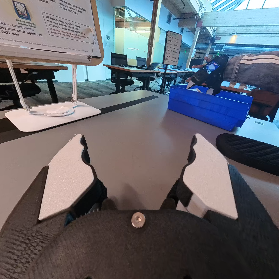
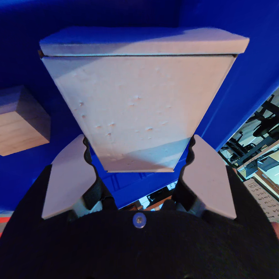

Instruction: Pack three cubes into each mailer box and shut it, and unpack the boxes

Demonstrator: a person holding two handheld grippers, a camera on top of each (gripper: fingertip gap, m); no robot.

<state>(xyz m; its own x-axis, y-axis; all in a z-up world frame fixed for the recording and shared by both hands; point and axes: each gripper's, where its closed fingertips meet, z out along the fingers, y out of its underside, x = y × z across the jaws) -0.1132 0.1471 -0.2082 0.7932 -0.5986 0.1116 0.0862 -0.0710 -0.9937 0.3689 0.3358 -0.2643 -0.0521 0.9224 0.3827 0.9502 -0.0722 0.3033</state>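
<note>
A shut white mailer box [image 2: 135, 98] sits between the fingers of my right gripper [image 2: 138, 138], whose pads press on its two sides inside the blue bin [image 2: 105, 15]. A wooden cube [image 2: 19, 120] lies in the bin to the left of the box. In the left wrist view the right gripper [image 1: 200, 89] points down into the blue bin [image 1: 208, 105], and a white edge of the box [image 1: 194, 89] shows above the rim. My left gripper [image 1: 138, 137] is open and empty, low over the grey table [image 1: 135, 120].
A white document stand [image 1: 52, 113] holding an instruction sheet stands at the table's left rear. A black mesh pad [image 1: 249, 154] lies at the right edge. A person's striped sleeve [image 1: 253, 68] reaches over the bin. Desks and chairs stand beyond the table. The left gripper's tips are roughly 55 cm from the right gripper's.
</note>
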